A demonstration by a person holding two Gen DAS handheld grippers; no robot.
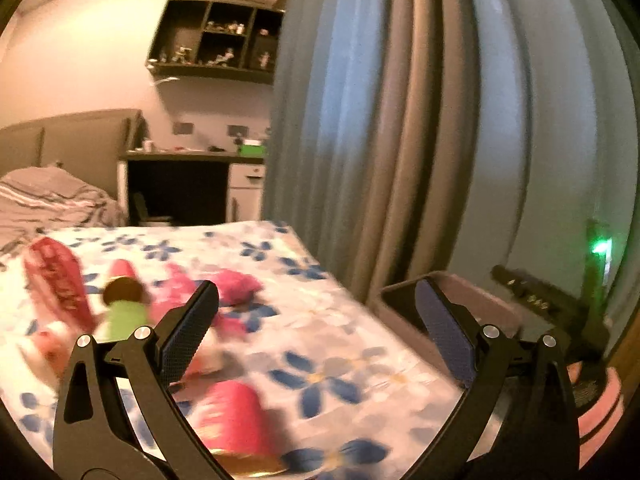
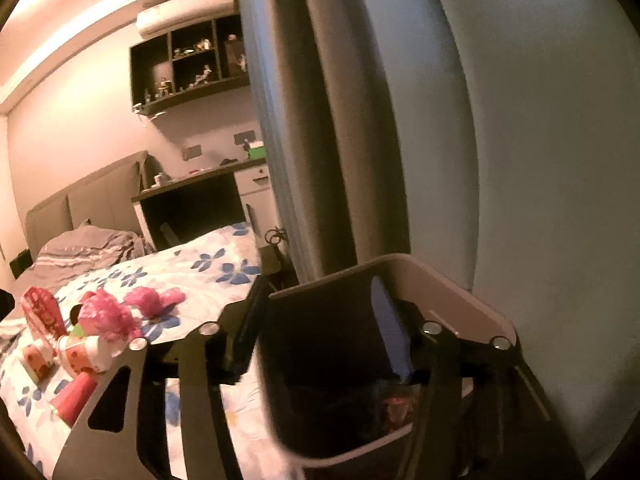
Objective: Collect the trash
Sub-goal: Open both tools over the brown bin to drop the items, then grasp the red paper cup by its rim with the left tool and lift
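Trash lies on the flowered bedsheet point(image 1: 328, 344): a red foil packet point(image 1: 56, 284), a green-labelled tube point(image 1: 124, 312), crumpled pink wrappers point(image 1: 236, 286) and a red cup point(image 1: 236, 416). My left gripper point(image 1: 316, 320) is open and empty above the bed's edge. My right gripper point(image 2: 320, 312) is shut on the near wall of a dark bin with a pale rim point(image 2: 460, 292), one finger inside, one outside. The bin also shows in the left wrist view point(image 1: 480, 300). The same trash shows at the left of the right wrist view: pink wrappers point(image 2: 108, 314) and cups point(image 2: 76, 396).
A grey-blue curtain point(image 1: 400, 120) hangs close on the right of the bed. A desk point(image 1: 192, 160) and wall shelf point(image 1: 212, 40) stand beyond the bed. A pillow point(image 1: 44, 196) lies at the head.
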